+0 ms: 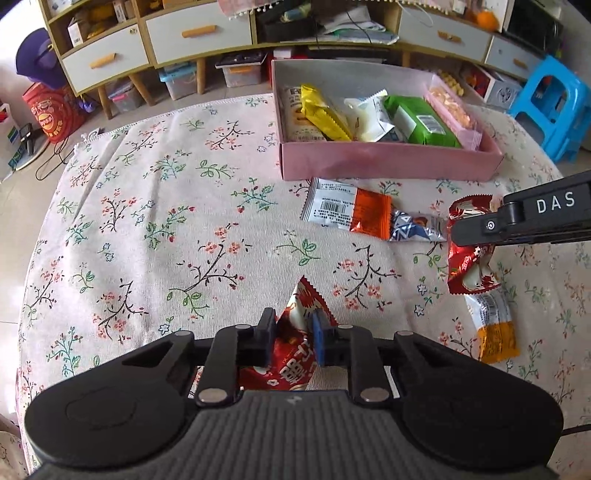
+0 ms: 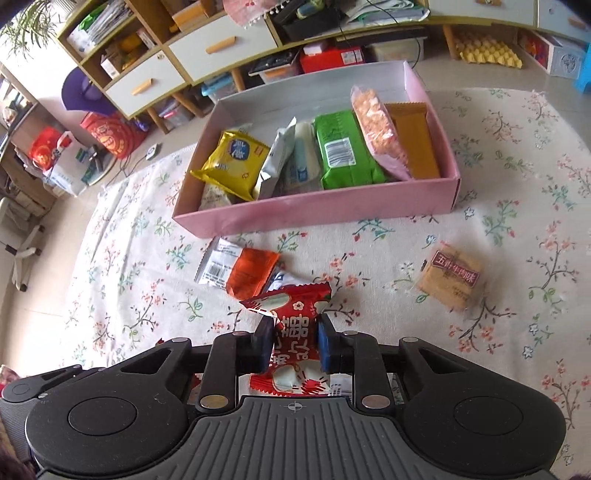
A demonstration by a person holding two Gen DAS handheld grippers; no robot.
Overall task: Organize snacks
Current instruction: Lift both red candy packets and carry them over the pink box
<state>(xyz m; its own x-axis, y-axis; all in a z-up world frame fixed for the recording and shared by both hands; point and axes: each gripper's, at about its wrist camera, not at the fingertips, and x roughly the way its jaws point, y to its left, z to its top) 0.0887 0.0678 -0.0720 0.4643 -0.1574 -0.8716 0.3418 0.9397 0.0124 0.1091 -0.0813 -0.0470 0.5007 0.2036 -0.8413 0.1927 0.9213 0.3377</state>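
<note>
Left gripper (image 1: 292, 334) at lower centre of its own view, angled steeply downward, pads pressed on a red snack packet (image 1: 295, 354). Right gripper (image 2: 293, 341) likewise low centre, tilted downward, clamping a second red packet (image 2: 295, 332); reaches in at right edge of left view.

A box (image 2: 325, 218) stands on the far part of the cloth-covered table (image 1: 147, 221), with a cabinet (image 1: 177, 33) behind it on the floor. Packets stand side by side in the box. Just before its near wall lie three overlapping snack packets (image 1: 369, 216). Nearer, each gripper has a wrapped snack between its fingers: the left gripper (image 1: 293, 332) one snack (image 1: 295, 354), the right gripper (image 2: 293, 341) another (image 2: 295, 325). A further packet (image 1: 495, 325) lies beneath the right one, apparently on the cloth. A biscuit pack (image 2: 448, 278) lies alone to the right.
</note>
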